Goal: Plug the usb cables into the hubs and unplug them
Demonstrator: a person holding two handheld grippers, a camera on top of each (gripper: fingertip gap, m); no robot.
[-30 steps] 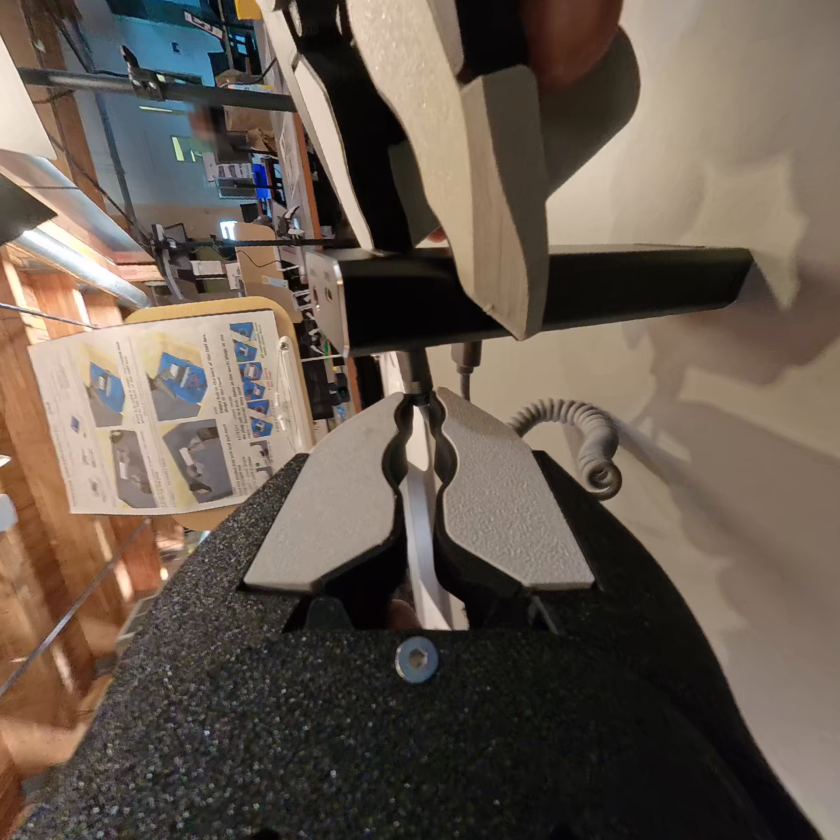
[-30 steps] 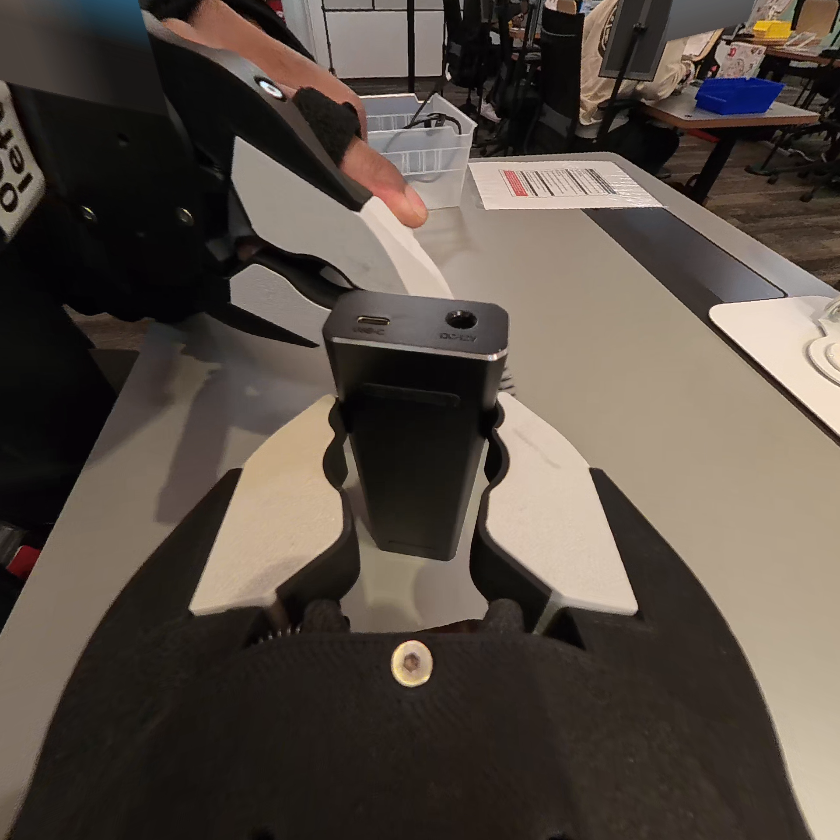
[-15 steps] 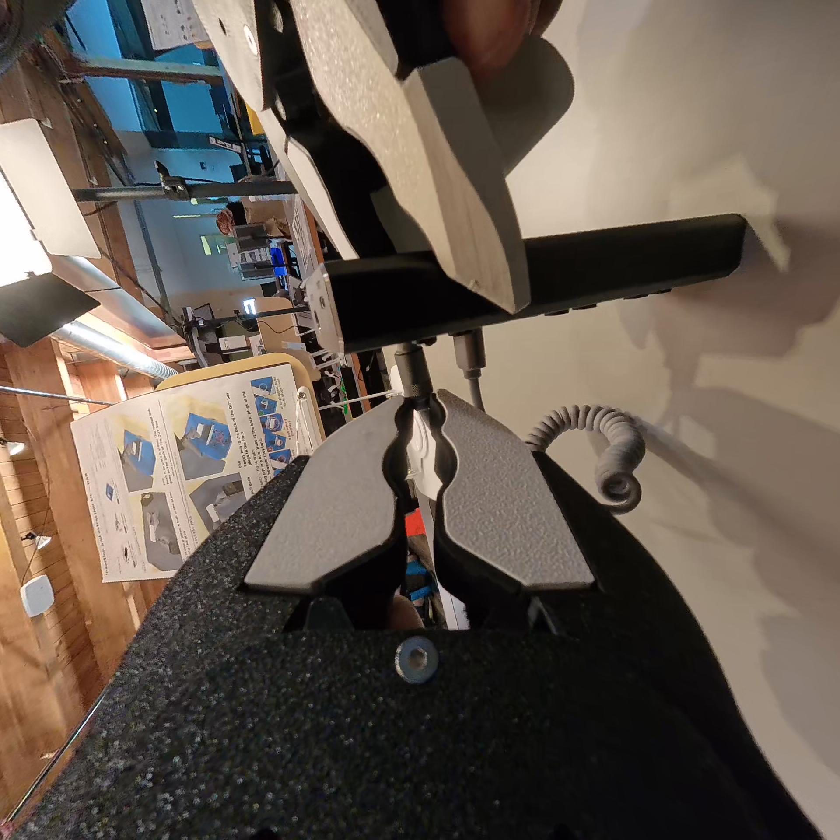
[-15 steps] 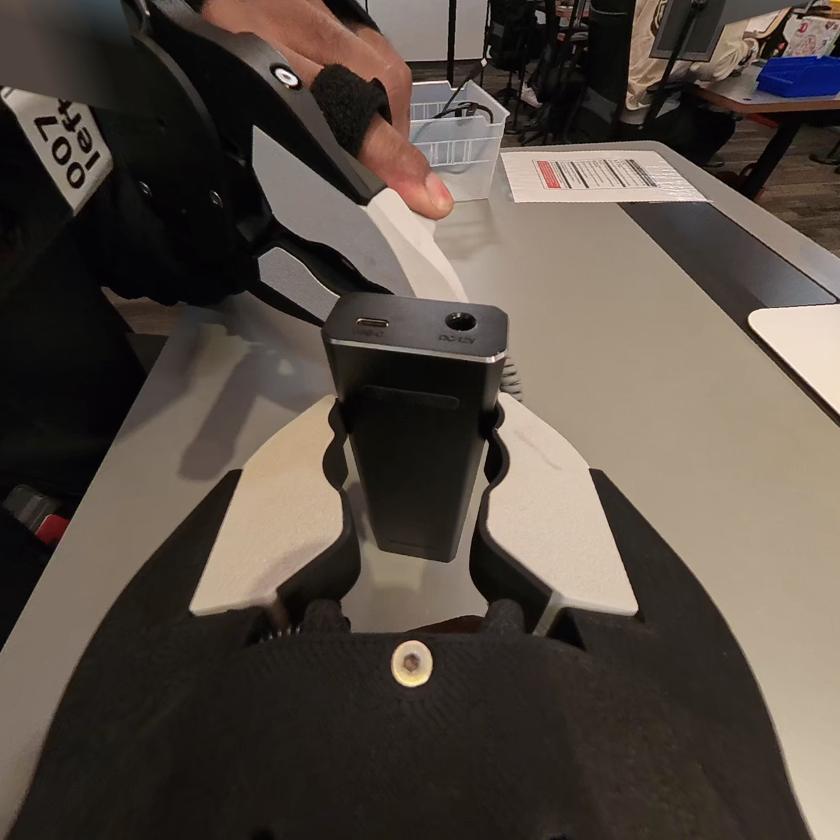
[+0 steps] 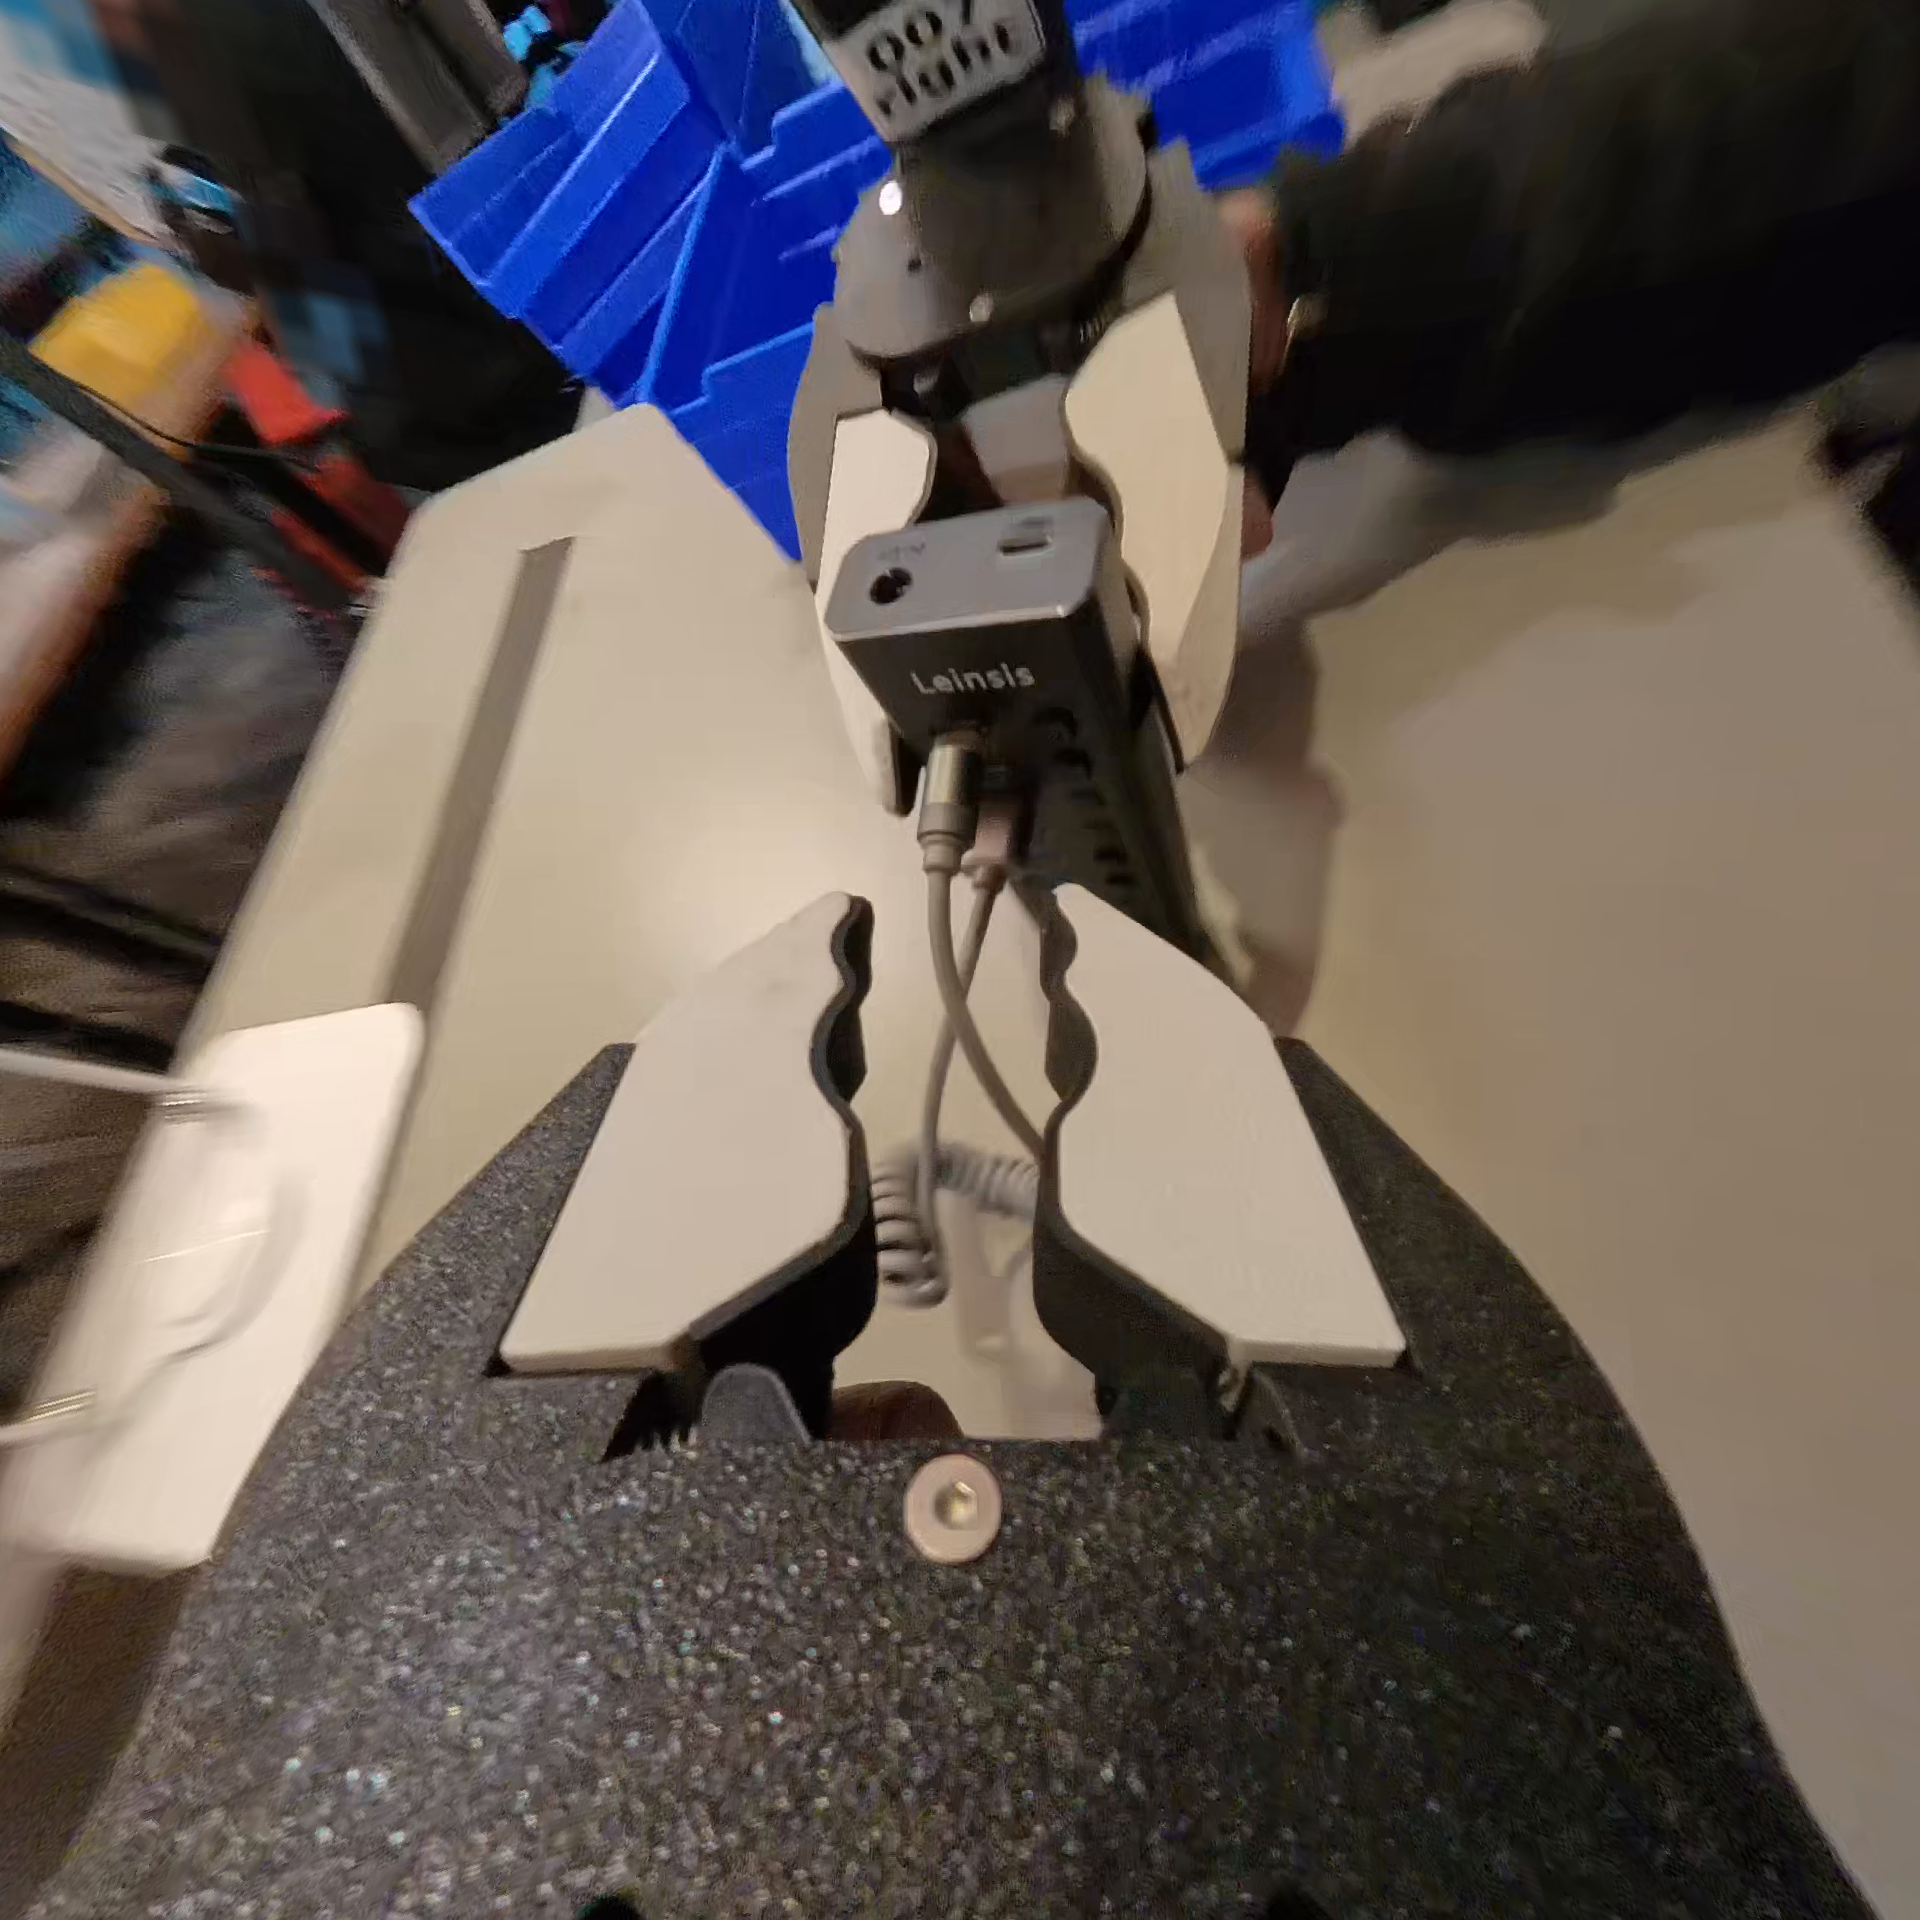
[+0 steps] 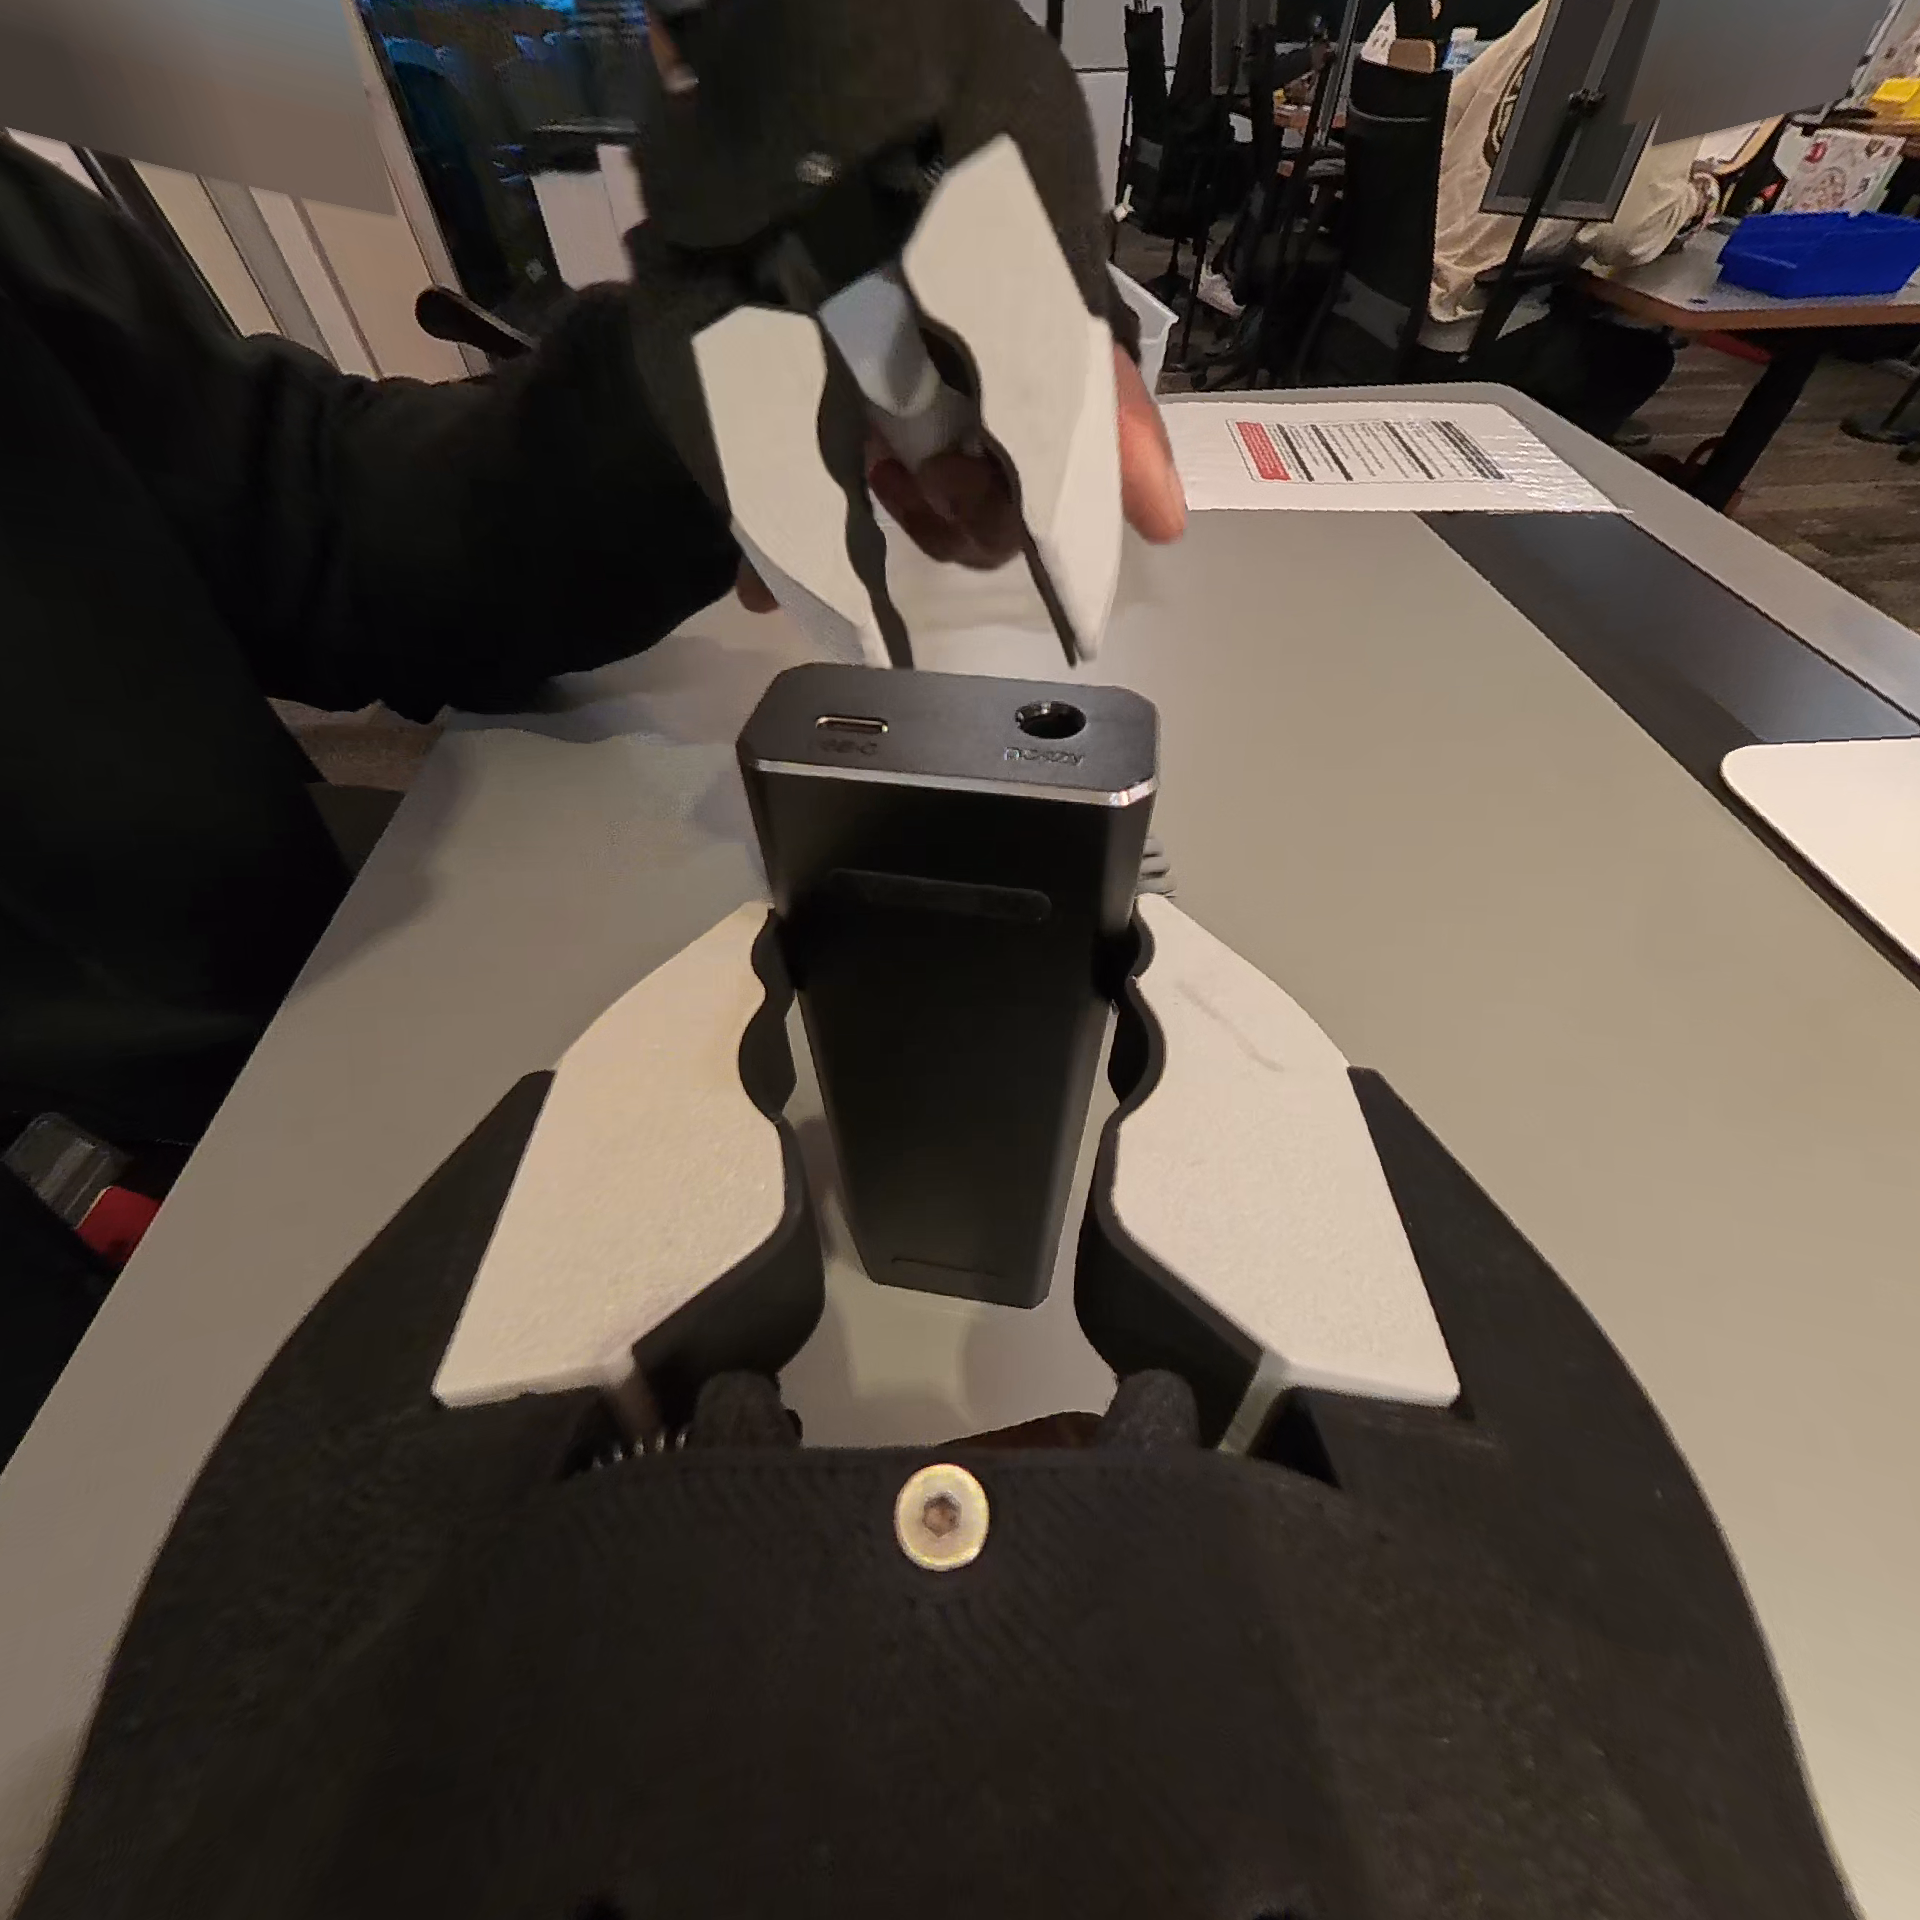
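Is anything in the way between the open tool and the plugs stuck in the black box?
Nothing visible blocks it. The left tool is open, and only air lies between its tips and the two plugs in the black box. Their grey cables already run down between its jaws. The right tool holds the box from the far side.

Each tool has a black, grainy, speckled body with one silver hex screw set in the middle. The left tool (image 5: 956,940) has two pale grey flat fingers (image 5: 727,1132) with wavy black inner edges; the right tool (image 6: 951,940) has whiter ones (image 6: 644,1164). A white marked tag sits on the right tool's far housing. The person wears black sleeves (image 6: 312,499).
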